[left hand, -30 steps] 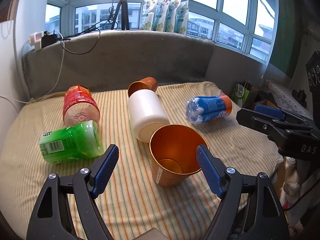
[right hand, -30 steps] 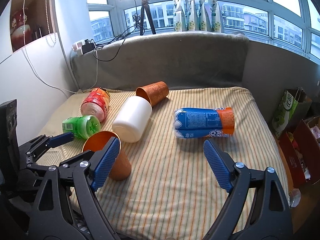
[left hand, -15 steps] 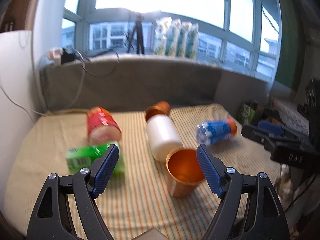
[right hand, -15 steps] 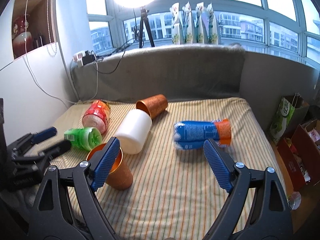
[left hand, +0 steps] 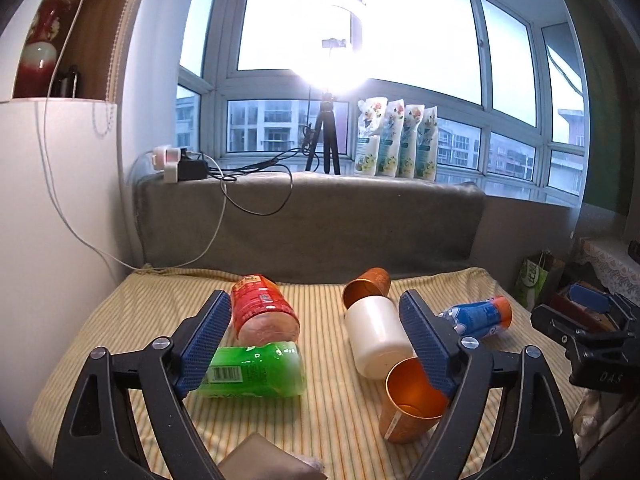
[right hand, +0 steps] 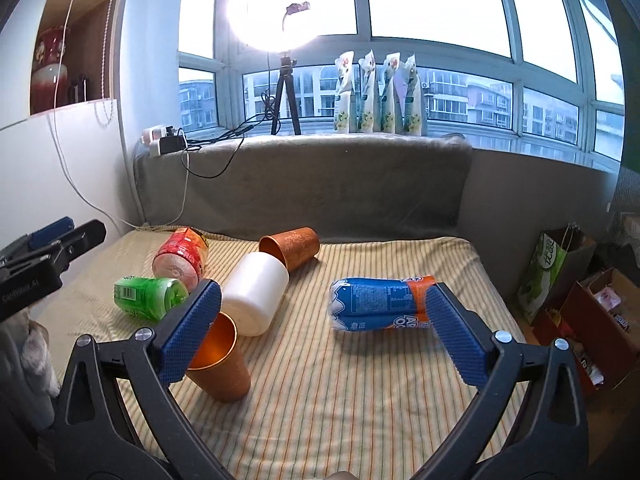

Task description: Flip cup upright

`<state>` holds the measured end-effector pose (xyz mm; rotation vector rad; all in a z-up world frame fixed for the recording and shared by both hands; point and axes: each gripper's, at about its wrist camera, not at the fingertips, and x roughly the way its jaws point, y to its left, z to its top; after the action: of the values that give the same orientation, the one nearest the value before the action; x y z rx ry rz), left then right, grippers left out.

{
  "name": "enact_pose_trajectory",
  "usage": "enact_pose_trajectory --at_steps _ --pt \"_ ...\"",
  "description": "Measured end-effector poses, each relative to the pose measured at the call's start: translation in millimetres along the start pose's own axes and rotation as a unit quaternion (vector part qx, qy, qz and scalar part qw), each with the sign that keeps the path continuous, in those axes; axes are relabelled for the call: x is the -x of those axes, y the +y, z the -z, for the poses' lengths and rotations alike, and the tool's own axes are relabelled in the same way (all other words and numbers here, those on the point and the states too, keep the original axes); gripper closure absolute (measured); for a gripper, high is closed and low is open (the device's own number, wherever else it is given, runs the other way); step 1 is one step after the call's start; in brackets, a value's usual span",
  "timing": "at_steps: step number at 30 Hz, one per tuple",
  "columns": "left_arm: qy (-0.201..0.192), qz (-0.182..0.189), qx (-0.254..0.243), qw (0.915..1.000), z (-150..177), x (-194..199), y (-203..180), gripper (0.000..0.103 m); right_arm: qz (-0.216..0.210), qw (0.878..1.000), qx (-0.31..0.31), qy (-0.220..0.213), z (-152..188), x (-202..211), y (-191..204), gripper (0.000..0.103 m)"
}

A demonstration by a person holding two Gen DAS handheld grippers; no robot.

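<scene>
A smooth, tapered copper cup (left hand: 412, 402) stands upright on the striped cloth-covered table (right hand: 360, 400), mouth up, close to the near edge and just beside a matte white cylindrical jar (right hand: 256, 294) lying on its side. Both the left gripper (left hand: 316, 340) and the right gripper (right hand: 320, 332) hang above the table with jaws spread wide and nothing between them. A second, embossed copper cup (right hand: 290, 248) lies on its side behind the jar, near the grey padded back (right hand: 304, 184) beneath the windows.
</scene>
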<state>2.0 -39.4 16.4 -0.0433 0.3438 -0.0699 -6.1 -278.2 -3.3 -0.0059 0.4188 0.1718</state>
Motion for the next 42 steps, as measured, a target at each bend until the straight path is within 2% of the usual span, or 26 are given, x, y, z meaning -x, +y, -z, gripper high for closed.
enact_pose_trajectory --at_steps 8,42 --pt "0.004 0.001 0.005 1.0 -0.5 2.0 0.1 0.013 -0.007 1.0 -0.005 0.014 5.5 -3.7 -2.1 0.0" --pt "0.004 0.0 -0.002 1.0 1.4 2.7 -2.0 0.013 -0.005 1.0 -0.011 0.019 7.7 -6.9 -4.3 0.0"
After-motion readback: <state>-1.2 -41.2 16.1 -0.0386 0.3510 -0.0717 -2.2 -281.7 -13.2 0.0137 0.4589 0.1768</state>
